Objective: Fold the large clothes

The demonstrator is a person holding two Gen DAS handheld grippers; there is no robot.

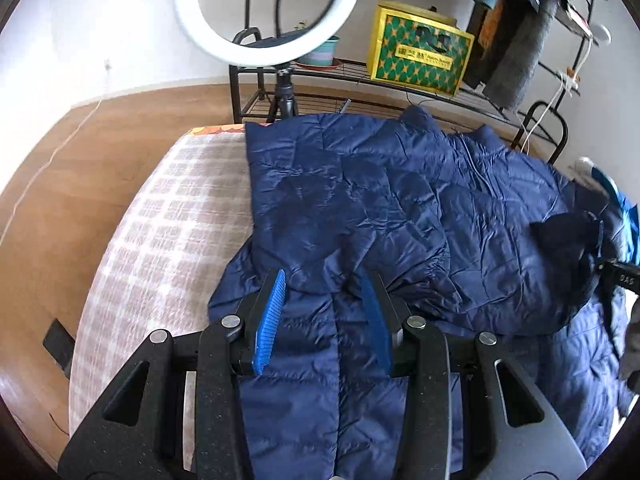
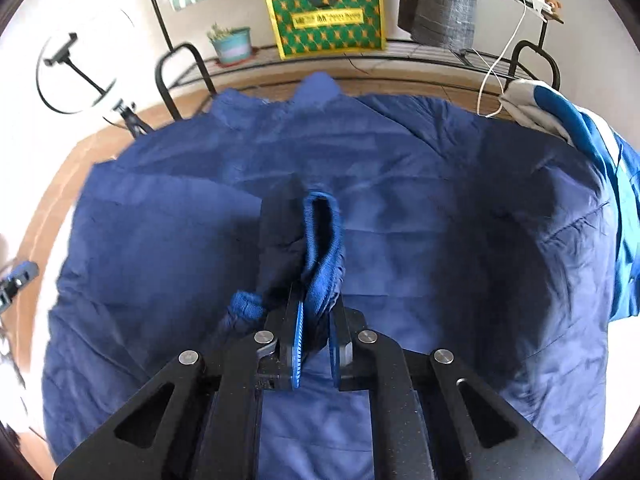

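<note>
The puffy, slippery jacket (image 1: 400, 200) is pinched at its cuff (image 2: 324, 240) by the right gripper (image 2: 316, 320), best held there; the left gripper (image 1: 324, 300) is spread open over it.

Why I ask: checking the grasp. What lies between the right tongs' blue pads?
The navy quilted jacket's ribbed sleeve cuff, pinched by the right tongs; right wrist view.

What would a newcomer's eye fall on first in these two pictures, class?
The big navy puffer jacket spread over the checked bed fills both views. The right gripper is clamped on its ribbed cuff, while the left gripper hangs open over the fabric. Behind, a white ring light and a green-and-yellow box stand out.
</note>
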